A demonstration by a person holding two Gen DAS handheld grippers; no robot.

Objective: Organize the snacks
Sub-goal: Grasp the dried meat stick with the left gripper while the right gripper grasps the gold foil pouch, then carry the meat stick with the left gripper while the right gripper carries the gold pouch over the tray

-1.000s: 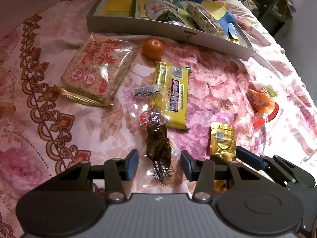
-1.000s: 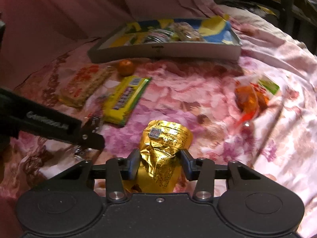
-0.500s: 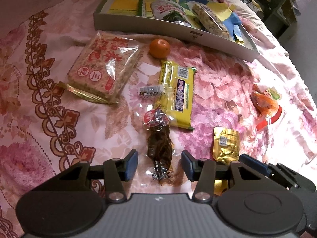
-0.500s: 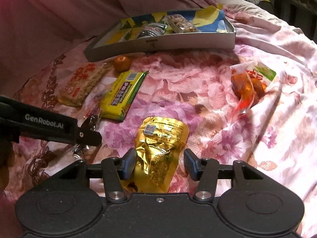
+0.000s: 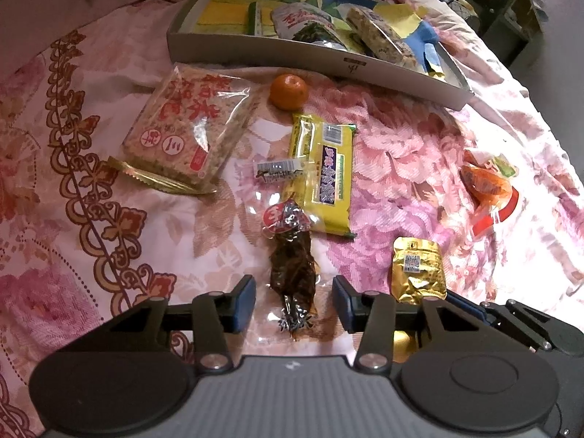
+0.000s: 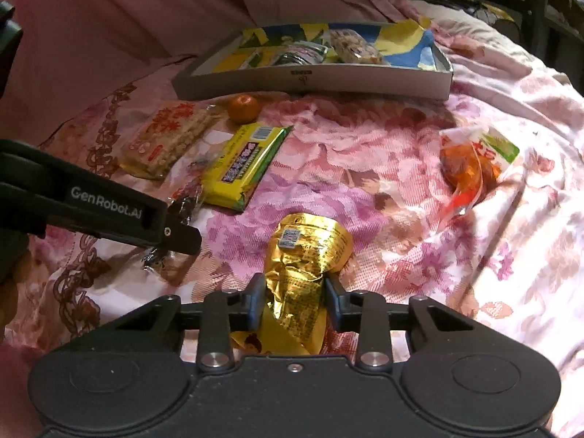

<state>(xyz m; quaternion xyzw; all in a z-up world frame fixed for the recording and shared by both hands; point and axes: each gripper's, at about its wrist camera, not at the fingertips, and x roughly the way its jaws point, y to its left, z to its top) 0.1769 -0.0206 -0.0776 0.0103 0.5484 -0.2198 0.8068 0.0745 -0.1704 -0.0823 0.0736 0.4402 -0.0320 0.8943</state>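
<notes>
The right hand-held gripper (image 6: pixel 294 301) has just squeezed shut on the gold pack (image 6: pixel 304 266), which lies on the bed (image 6: pixel 401 197). Its pads press both crinkled sides of the pack. The left hand-held gripper (image 5: pixel 294 301) is released, with the brown snack (image 5: pixel 292 270) lying between its fingers, not touching them. The yellow bar (image 5: pixel 325 175) lies just past that snack. The tray (image 6: pixel 328 80) sits farther back.
</notes>
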